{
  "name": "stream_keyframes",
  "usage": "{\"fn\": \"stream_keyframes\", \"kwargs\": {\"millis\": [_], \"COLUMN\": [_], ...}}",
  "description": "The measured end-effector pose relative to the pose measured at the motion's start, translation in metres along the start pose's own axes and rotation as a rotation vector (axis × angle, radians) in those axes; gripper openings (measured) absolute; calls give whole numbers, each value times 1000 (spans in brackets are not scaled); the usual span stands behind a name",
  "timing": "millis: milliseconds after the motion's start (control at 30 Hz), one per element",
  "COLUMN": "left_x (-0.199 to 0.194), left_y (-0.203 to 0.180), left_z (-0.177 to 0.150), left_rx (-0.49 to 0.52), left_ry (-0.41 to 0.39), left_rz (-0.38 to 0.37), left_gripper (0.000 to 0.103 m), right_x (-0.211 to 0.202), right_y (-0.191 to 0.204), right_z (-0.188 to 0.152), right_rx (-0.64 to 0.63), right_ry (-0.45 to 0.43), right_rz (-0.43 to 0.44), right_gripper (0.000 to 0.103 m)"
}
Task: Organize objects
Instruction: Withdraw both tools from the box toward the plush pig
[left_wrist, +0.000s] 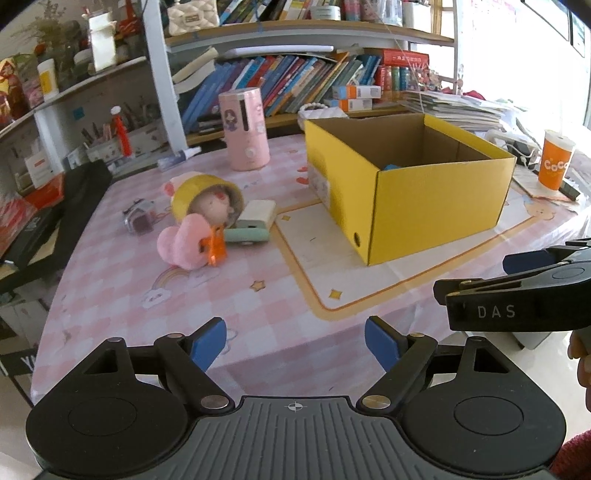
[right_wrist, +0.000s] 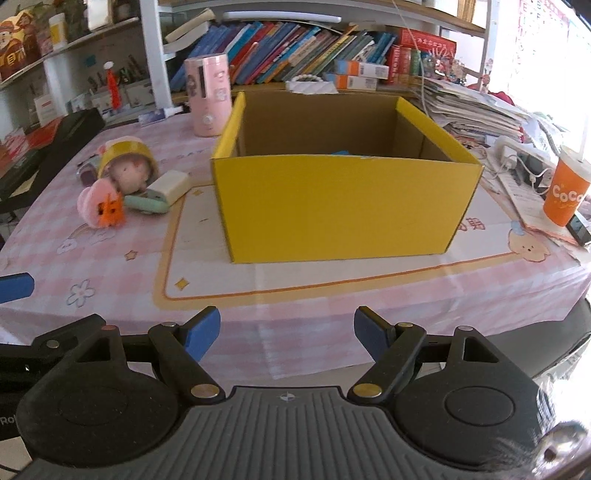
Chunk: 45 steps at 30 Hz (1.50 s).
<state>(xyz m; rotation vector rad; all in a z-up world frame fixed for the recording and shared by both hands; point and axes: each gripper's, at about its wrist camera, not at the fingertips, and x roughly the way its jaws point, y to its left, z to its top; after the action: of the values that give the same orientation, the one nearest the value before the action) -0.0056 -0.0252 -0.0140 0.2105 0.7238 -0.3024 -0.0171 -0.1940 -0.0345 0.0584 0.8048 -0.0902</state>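
An open yellow cardboard box (left_wrist: 436, 206) (right_wrist: 340, 210) stands on the pink checked tablecloth, with something blue inside (right_wrist: 341, 152). Left of it lies a cluster: a yellow tape roll (left_wrist: 199, 190) (right_wrist: 123, 149), a pink plush doll (left_wrist: 184, 242) (right_wrist: 92, 203), a small orange toy (left_wrist: 215, 248) (right_wrist: 110, 211), a mint and cream device (left_wrist: 253, 221) (right_wrist: 162, 192) and a small clear case (left_wrist: 140, 218). My left gripper (left_wrist: 295, 341) is open and empty near the table's front edge. My right gripper (right_wrist: 286, 334) is open and empty in front of the box.
A pink cylinder canister (left_wrist: 245, 129) (right_wrist: 208, 96) stands behind the cluster. An orange CoCo cup (left_wrist: 556, 160) (right_wrist: 567, 192) stands at the right beside papers and cables. Bookshelves (left_wrist: 288, 81) line the back. A black case (left_wrist: 62, 210) lies at the left edge.
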Motion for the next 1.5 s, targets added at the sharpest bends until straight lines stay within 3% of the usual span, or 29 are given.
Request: {"fn": "stream_keyframes", "kwargs": {"millis": [867,1500], "left_x": [-40,-22], "left_y": [74,95], "left_z": [-37,-28], "left_rx": [-103,-150], "left_ry": [-21,-22], "left_rz": [137,141], "left_gripper": [85,85], "right_x": [-13,3], "right_y": [92,112], "right_z": [-8,9], "right_rx": [-132,-181], "right_ry": [-38,-41], "right_rz": [134,148], "right_gripper": [80,81]}}
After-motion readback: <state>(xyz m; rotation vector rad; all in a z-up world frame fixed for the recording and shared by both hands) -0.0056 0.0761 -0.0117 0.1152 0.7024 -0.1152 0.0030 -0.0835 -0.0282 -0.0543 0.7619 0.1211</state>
